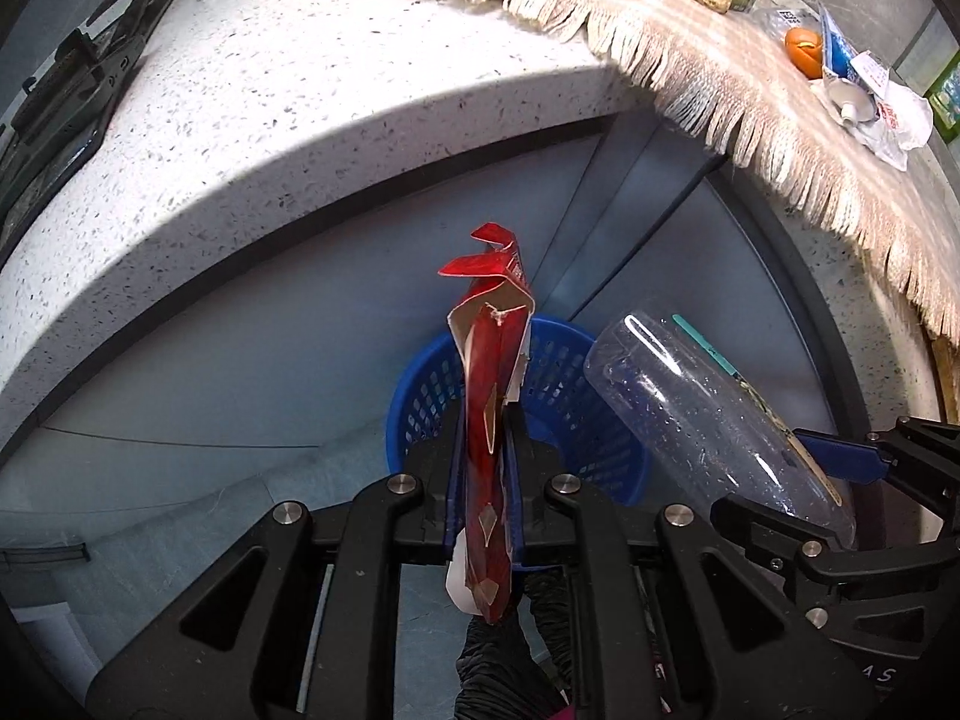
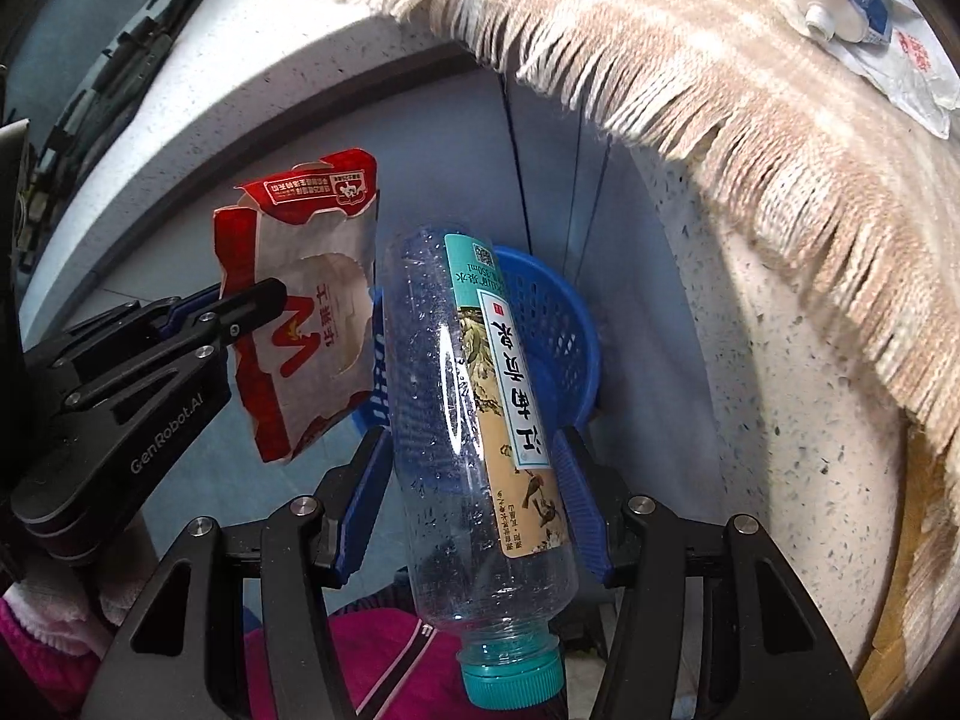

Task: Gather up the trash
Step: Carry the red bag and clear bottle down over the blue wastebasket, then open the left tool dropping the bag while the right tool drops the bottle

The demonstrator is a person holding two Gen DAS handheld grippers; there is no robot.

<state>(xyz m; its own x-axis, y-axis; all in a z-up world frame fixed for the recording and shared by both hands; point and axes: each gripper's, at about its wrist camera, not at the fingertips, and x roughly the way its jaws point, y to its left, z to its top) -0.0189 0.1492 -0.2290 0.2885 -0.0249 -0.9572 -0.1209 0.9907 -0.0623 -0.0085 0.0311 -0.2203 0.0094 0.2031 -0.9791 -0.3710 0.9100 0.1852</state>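
The left tool (image 1: 487,450) is clenched on a flattened red paper carton (image 1: 489,408), creased and torn at its top, at the centre of the left view. The right tool (image 2: 474,474) grips a clear ribbed plastic bottle (image 2: 474,420) (teal cap nearest the camera, paper label upside down). Both hang above a round blue perforated plastic basket (image 2: 549,324) beside the speckled stone desk (image 1: 240,120), draped with a fringed woven cloth (image 2: 690,60).

Flattened red carton (image 1: 489,420) and capped clear bottle (image 2: 474,420) above blue basket (image 1: 564,384).
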